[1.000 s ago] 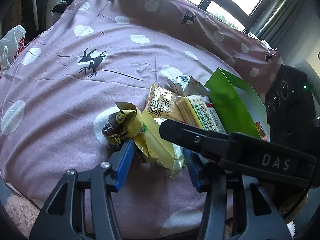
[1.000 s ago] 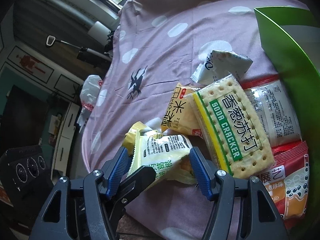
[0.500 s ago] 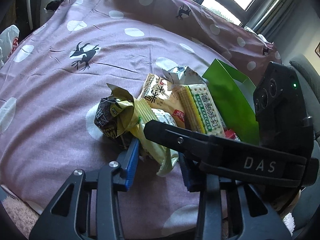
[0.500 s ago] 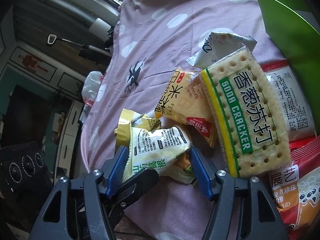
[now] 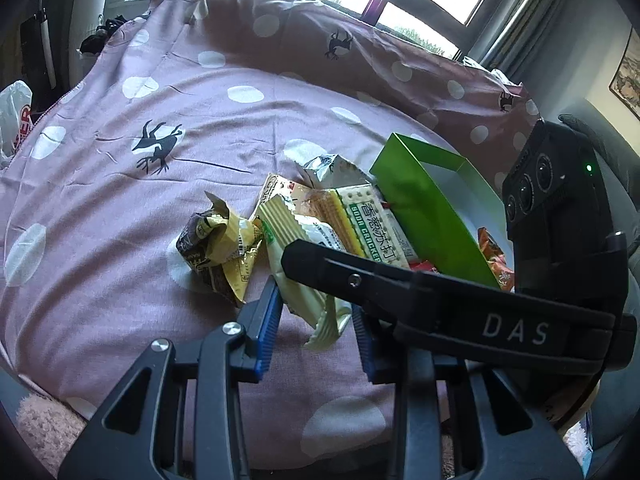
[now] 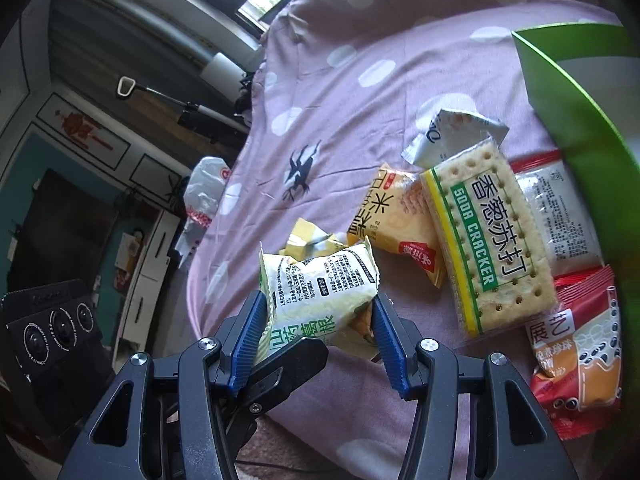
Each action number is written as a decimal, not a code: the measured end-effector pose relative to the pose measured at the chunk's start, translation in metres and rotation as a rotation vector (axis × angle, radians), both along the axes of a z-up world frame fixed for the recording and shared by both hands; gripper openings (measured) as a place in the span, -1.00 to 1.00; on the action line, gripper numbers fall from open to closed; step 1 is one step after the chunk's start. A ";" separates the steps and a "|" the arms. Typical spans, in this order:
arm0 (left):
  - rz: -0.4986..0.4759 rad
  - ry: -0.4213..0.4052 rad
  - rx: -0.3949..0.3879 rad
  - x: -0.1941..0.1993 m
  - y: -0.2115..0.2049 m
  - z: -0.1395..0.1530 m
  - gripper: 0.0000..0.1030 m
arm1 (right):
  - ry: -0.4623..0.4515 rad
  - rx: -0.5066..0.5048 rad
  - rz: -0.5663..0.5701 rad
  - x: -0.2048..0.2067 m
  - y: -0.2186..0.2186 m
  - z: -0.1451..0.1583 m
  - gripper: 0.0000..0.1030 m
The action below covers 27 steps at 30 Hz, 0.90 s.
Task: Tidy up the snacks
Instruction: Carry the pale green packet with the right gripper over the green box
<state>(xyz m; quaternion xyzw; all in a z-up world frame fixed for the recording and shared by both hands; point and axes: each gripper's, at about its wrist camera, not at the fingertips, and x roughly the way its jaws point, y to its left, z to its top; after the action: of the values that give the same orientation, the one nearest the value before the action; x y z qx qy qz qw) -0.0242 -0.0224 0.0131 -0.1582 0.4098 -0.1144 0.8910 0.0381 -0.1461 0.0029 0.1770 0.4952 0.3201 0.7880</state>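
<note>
The pale green snack pack point(image 6: 320, 296) is pinched by the closing right gripper point(image 6: 320, 332) and left gripper point(image 5: 316, 320).

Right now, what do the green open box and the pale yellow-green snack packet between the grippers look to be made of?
Green open box: apparently thin cardboard, smooth green outside, white inside; straight folded walls. Pale yellow-green snack packet: likely glossy printed plastic film, judging by its crimped zigzag end and creases.

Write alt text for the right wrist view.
The right gripper, jaws closing, has a pale snack packet between its blue pads over a pink spotted cloth. At picture right lie a soda cracker pack, other snack packs and a green box.
</note>
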 end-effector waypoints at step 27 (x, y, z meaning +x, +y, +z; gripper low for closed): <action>-0.058 -0.062 0.009 -0.012 -0.027 0.029 -0.38 | -0.082 0.021 -0.060 -0.024 -0.033 0.034 0.09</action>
<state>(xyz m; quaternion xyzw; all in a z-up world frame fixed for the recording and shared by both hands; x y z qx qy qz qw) -0.0361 -0.0490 0.0417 -0.1385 0.3871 -0.1430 0.9003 0.0137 -0.1789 0.0374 0.1865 0.4537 0.3085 0.8150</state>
